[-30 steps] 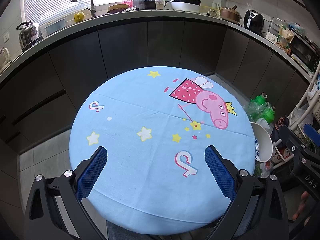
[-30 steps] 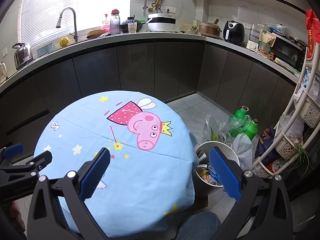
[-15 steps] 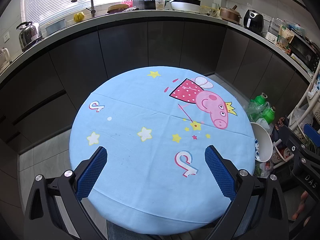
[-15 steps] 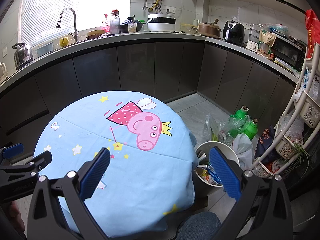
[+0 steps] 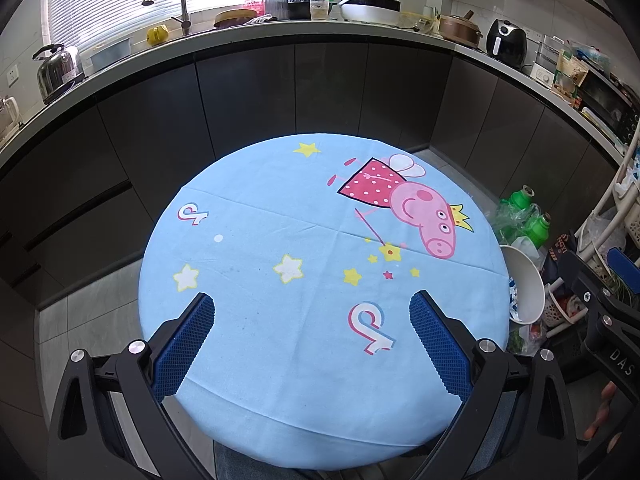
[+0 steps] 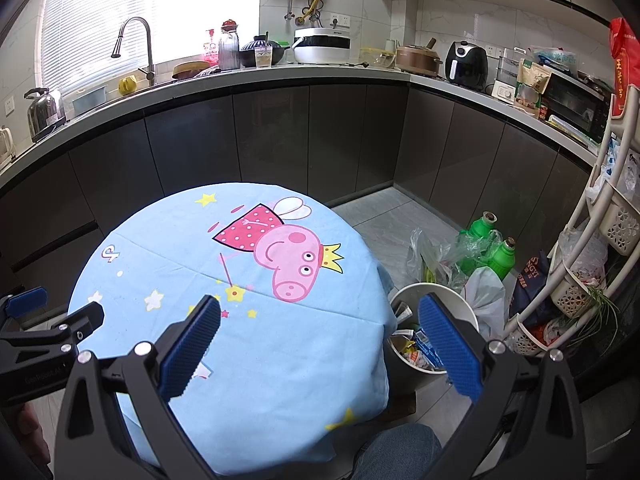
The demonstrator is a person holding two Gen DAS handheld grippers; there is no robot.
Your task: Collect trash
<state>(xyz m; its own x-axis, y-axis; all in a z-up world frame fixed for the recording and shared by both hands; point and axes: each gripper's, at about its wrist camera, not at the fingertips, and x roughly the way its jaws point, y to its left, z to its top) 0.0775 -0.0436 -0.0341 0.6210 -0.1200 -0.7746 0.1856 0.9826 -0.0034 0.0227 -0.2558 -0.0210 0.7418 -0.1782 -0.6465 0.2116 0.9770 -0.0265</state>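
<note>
Over the table, left wrist view:
Left gripper: the left gripper (image 5: 310, 314) hangs above the near part of the round table (image 5: 256, 208), spread wide, holding nothing and touching nothing.
Table top: the blue cartoon cloth is bare; no trash shows on it.
Bin: the white bin (image 5: 524, 284) stands on the floor just beside the table's right edge, partly hidden by it.
Advice: with nothing to pick up here, I judge the step is either finished or a search; look along the floor and table rim before closing on anything.

Above the table's right edge, right wrist view:
Right gripper: the right gripper (image 6: 318, 322) is wide apart and empty, one finger over the cloth, the other over the bin (image 6: 404, 294).
Trash: wrappers (image 6: 416, 350) already lie inside the bin.
Nearby: green bottles (image 6: 486, 248) and plastic bags (image 6: 482, 296) crowd behind the bin; whether they count as trash I cannot tell.
Advice: keep clear of the bags if reaching down.
</note>
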